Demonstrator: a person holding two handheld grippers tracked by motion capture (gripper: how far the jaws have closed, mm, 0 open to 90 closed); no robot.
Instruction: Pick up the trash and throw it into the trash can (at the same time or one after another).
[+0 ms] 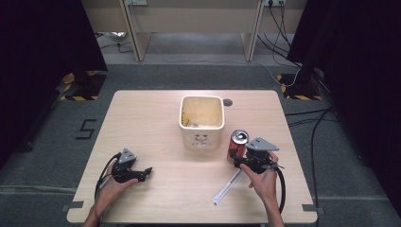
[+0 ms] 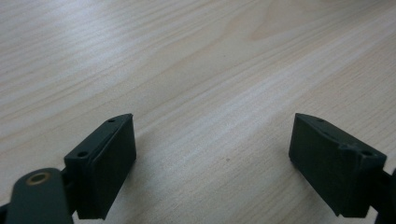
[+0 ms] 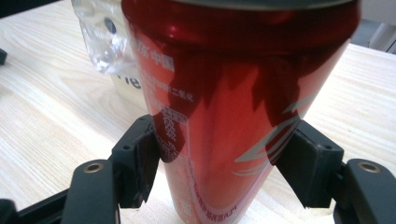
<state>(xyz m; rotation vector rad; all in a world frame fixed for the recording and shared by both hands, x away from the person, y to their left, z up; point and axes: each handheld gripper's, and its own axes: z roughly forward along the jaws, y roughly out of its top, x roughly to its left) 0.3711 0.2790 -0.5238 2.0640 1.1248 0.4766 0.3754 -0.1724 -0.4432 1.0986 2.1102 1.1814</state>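
Note:
An upright red drink can (image 1: 239,142) with an open silver top stands just right of a cream square bin (image 1: 202,118). My right gripper (image 1: 235,156) is shut on the can. In the right gripper view both pads (image 3: 140,163) press the lower sides of the can (image 3: 233,116). Whether the can's base rests on the wood I cannot tell. My left gripper (image 1: 147,171) lies low over the front left of the table, pointing right. In the left gripper view its jaws stand wide apart around the left gripper's gap (image 2: 212,154), with bare wood between them.
The light wooden table (image 1: 156,118) has a small dark round hole (image 1: 228,102) behind the bin. A white flat strip (image 1: 227,188) lies on the table by the right hand. The bin holds some scraps. Clear plastic (image 3: 100,42) shows behind the can.

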